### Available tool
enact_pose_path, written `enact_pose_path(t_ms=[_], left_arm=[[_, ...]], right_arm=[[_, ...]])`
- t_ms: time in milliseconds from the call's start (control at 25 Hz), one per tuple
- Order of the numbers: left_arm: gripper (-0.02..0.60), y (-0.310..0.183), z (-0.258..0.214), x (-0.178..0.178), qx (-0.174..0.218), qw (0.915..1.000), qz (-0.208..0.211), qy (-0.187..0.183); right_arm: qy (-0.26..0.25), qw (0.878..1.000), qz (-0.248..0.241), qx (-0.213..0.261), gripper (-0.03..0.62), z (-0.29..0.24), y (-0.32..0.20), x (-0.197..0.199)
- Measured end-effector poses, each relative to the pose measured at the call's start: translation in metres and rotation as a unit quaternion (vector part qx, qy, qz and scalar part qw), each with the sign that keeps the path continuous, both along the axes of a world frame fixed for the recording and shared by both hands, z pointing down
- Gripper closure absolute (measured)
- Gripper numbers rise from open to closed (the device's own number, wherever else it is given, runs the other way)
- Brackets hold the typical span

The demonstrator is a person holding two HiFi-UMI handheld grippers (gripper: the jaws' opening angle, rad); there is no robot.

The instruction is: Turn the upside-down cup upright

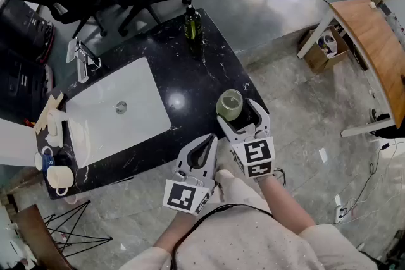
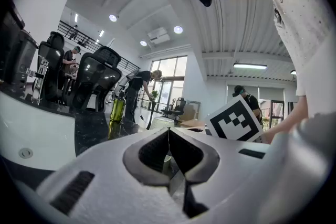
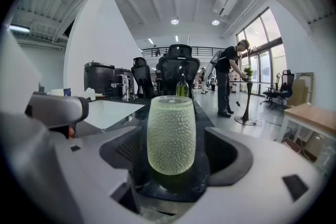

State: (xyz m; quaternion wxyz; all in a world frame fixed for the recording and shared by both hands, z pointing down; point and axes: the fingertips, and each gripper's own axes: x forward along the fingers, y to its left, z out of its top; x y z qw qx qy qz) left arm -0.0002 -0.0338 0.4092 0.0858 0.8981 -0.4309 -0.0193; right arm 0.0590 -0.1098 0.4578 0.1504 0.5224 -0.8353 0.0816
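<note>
Green cup (image 3: pixel 171 134) between wide-apart right gripper (image 3: pixel 174 152) jaws; left gripper (image 2: pixel 169 136) jaws together

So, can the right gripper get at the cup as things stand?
Likely yes: the cup stands between the right gripper's open jaws, a gap on each side, nothing in the way.

Dimpled pale-green glass cup (image 3: pixel 171 134) on glossy black marble counter (image 1: pixel 190 73)

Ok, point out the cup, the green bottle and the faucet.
cup (image 3: pixel 171 136), right gripper view, middle of its bumpy wall.
green bottle (image 1: pixel 193 26), head view, its body.
faucet (image 1: pixel 85 54), head view, its chrome arm.
</note>
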Motion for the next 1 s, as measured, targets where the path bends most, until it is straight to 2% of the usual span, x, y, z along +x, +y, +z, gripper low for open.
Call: enact_pose_path(t_ms=[360,680,1000], left_arm=[[0.574,-0.011,0.004,0.004,0.000,1.0000,-0.006,0.000],[0.572,-0.013,0.016,0.012,-0.003,0.9999,-0.012,-0.006],[0.574,-0.016,0.021,0.010,-0.009,0.9998,-0.017,-0.003]], right_arm=[[0.012,1.000,-0.012,-0.015,0.256,0.013,-0.010,-0.005],[0.028,1.000,-0.012,0.000,0.267,0.012,-0.009,-0.004],[0.002,1.000,-0.014,-0.019,0.279,0.013,-0.006,-0.001]])
